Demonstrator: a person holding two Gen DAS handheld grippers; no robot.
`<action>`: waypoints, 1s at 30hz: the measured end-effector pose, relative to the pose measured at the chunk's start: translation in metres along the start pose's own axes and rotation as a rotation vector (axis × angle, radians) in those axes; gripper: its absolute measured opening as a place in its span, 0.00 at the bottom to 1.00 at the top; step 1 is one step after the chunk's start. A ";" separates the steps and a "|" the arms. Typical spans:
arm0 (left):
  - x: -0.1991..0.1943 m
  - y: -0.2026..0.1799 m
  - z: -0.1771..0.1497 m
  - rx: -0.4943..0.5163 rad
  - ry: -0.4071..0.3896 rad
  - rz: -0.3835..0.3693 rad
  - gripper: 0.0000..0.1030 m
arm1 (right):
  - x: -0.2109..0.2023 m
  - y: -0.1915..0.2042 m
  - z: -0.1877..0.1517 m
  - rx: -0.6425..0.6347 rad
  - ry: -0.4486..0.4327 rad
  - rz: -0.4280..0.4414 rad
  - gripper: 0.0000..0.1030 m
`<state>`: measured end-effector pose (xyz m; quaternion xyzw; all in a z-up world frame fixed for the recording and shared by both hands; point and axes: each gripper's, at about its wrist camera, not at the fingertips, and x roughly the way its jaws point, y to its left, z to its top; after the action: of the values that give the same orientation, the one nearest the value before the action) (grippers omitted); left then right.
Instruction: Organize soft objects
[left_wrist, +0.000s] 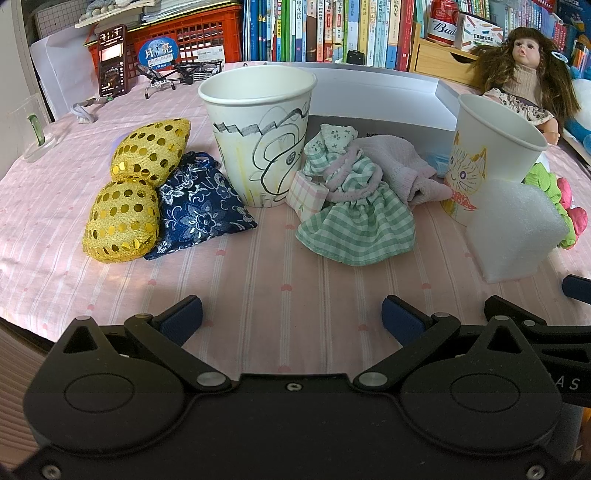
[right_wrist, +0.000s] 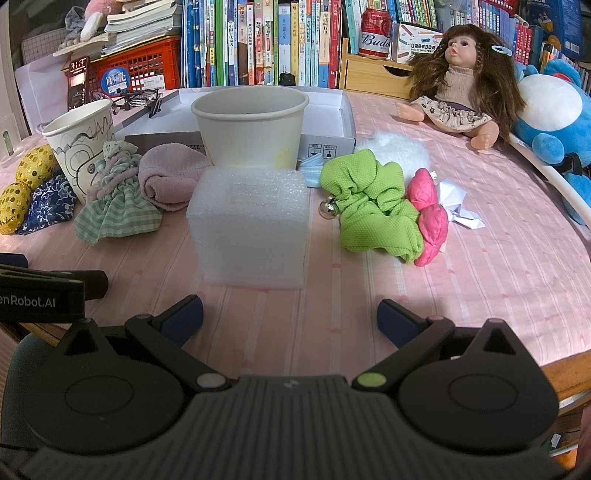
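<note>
- Hovering my left gripper (left_wrist: 291, 319) and right gripper (right_wrist: 290, 319) low over the pink tablecloth (right_wrist: 480, 288), jaws spread wide on both, nothing between them.
- Straight ahead of my right one stands the foam block (right_wrist: 249, 229), in front of the plain paper cup (right_wrist: 251, 129); the green scrunchie (right_wrist: 369, 206) lies just beside it.
- I judge the block featherlight and squashy, likely to skid, so I'd pinch its two side faces gently, midway up.
- Ahead of my left one the checked doll dress (left_wrist: 356, 218) lies limp against the drawn-on cup (left_wrist: 258, 136); I'd grab its gathered waist.
</note>
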<state>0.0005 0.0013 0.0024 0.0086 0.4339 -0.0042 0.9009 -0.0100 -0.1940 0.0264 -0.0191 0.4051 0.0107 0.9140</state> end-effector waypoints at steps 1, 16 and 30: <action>0.000 0.000 0.000 0.001 -0.001 0.000 1.00 | 0.000 0.000 0.000 0.001 -0.002 0.000 1.00; -0.004 0.010 -0.017 0.037 -0.133 -0.044 1.00 | -0.003 -0.002 -0.012 0.002 -0.076 0.002 1.00; -0.030 0.014 0.015 -0.067 -0.241 -0.241 0.83 | -0.026 -0.003 -0.002 -0.023 -0.263 0.078 0.83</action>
<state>-0.0066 0.0153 0.0351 -0.0740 0.3204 -0.0989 0.9392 -0.0288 -0.1977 0.0451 -0.0122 0.2819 0.0532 0.9579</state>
